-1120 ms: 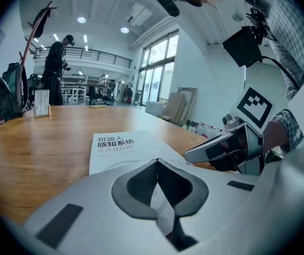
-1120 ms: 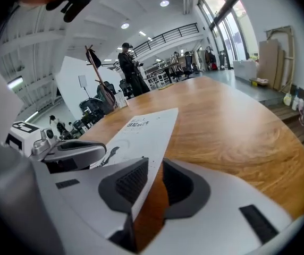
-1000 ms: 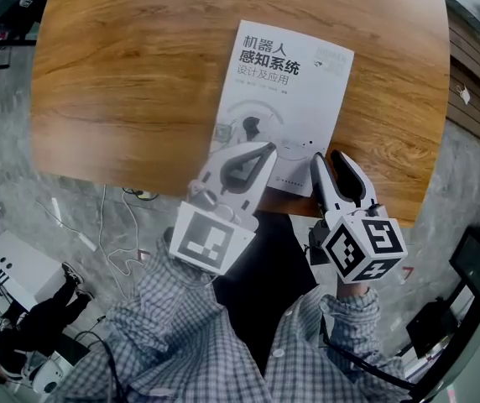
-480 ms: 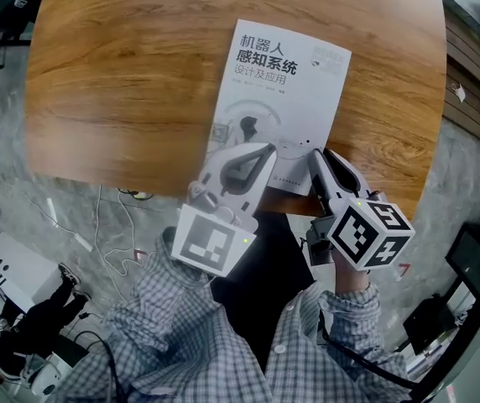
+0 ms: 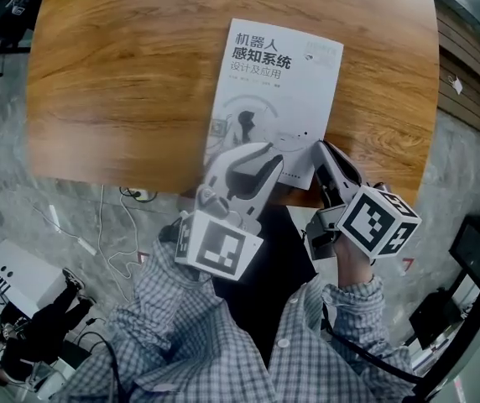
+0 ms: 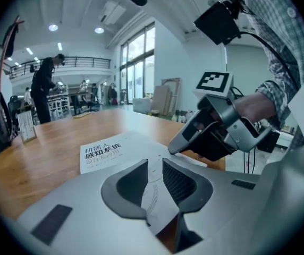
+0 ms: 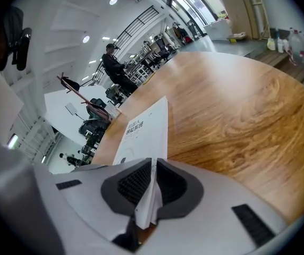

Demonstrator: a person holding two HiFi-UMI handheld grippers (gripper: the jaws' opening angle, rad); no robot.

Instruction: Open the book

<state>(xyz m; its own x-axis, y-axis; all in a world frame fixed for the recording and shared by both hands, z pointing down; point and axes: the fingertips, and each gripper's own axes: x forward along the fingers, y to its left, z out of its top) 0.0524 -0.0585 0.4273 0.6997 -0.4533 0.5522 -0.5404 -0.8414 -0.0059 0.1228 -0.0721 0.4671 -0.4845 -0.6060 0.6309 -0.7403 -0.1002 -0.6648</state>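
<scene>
A white book (image 5: pixel 278 91) with dark print lies closed on the wooden table (image 5: pixel 114 82), its near edge at the table's front edge. My left gripper (image 5: pixel 267 151) lies over the book's near edge. Its jaws are opening, and in the left gripper view (image 6: pixel 154 163) the cover (image 6: pixel 104 152) shows in the gap without the pads pressing it. My right gripper (image 5: pixel 320 148) sits at the near right corner. Its jaws are closing, and in the right gripper view (image 7: pixel 153 166) the pads pinch the edge of the book (image 7: pixel 141 126).
The table's front edge runs just under both grippers, with grey floor and loose cables (image 5: pixel 114 242) below it. A small sign stand (image 6: pixel 25 125) sits on the far left of the table. A person (image 6: pixel 45 84) stands well behind it.
The right gripper rolled and its wide jaws came together on the book's near right corner. The left gripper's jaws parted a little. The book has not opened.
</scene>
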